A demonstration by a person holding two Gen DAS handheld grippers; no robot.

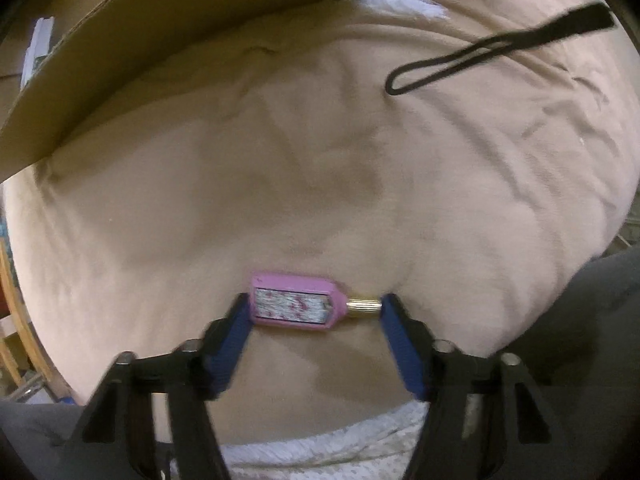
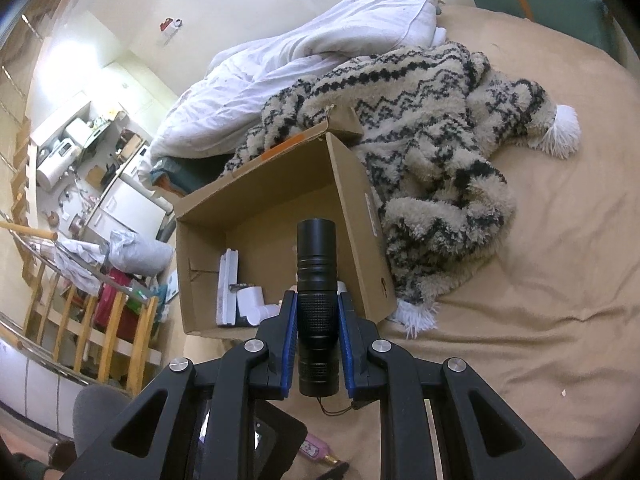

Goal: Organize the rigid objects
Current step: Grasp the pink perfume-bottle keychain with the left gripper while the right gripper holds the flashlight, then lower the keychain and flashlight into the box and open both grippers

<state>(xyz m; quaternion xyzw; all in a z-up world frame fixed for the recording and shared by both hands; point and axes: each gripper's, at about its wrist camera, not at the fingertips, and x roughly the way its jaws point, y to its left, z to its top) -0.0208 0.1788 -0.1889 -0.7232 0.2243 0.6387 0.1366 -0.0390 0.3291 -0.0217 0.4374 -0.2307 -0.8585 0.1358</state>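
A small pink bottle with a gold cap lies flat on the tan bed sheet. My left gripper points straight down over it, and its blue pads touch the bottle's two ends. The same bottle shows at the bottom edge of the right wrist view. My right gripper is shut on a black flashlight, which sticks out forward over the open cardboard box. White items lie at the bottom of the box.
A black strap lies on the sheet to the upper right. The box flap overhangs the upper left. A patterned fleece blanket and a white duvet lie behind the box. A wooden railing edges the bed at left.
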